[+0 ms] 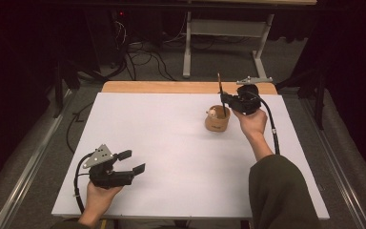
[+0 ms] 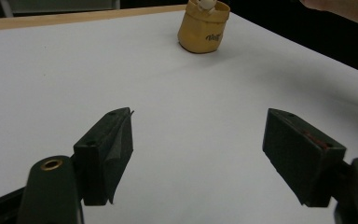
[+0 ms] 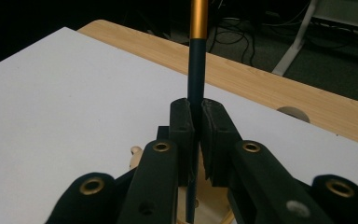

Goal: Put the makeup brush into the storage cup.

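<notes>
Nearest, by the front left corner of the tabletop (image 1: 171, 157): left tongs (image 1: 132, 161), cradled in the left hand (image 1: 100, 195). Spread wide, nothing between the jaws, bare white surface showing through the gap in the left gripper view (image 2: 200, 114). Aims across the tabletop toward the cup (image 2: 204, 29). Looks parked there as a spare, well apart from the work, so as not to crowd it.

Farther off, toward the far right corner and near the wooden far edge: tan cup (image 1: 218, 119), upright, mouth open to the top, with a small pale figure at its rim. Stands free on the tabletop, steadied by nothing.

Directly above the cup: right tongs (image 1: 225, 99), carried by the right hand (image 1: 252, 121), with the dark green sleeve (image 1: 279, 191) reaching in from the front edge. Pressed together on a slim pen (image 1: 220, 88), pinching its dark shaft in the right gripper view (image 3: 196, 70), just below the golden band. Grips low on the shaft, probably to leave little length swinging under the pads (image 3: 182, 130) and to keep the tip easy to steer.

Holds the pen upright, lower end pointing down at the cup's mouth. Cannot tell whether the tip is already inside or touches the rim, since the jaws hide it. Stands vertical most likely because a narrow opening takes a long thing only end-on. Seems close to a drop-in, with alignment over the mouth the point to watch, and a light cup that could tip if nudged.
</notes>
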The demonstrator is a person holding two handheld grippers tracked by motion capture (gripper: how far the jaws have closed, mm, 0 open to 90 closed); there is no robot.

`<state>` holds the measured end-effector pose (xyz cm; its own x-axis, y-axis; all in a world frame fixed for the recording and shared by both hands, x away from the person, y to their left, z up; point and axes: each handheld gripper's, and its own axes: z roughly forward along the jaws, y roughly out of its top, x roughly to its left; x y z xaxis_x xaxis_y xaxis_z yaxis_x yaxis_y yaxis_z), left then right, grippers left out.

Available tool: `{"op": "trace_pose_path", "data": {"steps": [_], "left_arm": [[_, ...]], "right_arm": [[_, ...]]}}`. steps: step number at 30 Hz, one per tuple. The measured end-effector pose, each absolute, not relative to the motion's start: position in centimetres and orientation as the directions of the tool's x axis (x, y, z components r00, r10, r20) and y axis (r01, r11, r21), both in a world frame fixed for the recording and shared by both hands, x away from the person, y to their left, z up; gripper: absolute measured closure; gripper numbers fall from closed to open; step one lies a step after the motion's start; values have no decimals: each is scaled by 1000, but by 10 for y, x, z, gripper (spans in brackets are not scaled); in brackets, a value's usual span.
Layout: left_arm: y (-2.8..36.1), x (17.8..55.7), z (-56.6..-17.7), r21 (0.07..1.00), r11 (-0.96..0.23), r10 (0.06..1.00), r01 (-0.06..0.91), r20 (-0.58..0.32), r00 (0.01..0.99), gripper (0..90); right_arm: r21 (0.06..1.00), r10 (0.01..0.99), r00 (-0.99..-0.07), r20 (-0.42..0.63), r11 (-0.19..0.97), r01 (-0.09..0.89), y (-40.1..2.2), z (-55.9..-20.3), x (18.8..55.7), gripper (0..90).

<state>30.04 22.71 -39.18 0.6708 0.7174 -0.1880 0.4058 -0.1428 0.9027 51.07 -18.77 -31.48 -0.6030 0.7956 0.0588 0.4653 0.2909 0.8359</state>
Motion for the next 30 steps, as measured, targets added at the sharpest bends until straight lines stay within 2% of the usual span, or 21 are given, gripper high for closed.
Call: {"op": "trace_pose_path", "data": {"steps": [30], "left_arm": [[228, 300, -391, 904, -140, 717, 404, -189, 671, 250]], "right_arm": [[805, 808, -587, 47, 317, 501, -181, -337, 520, 853]]}}
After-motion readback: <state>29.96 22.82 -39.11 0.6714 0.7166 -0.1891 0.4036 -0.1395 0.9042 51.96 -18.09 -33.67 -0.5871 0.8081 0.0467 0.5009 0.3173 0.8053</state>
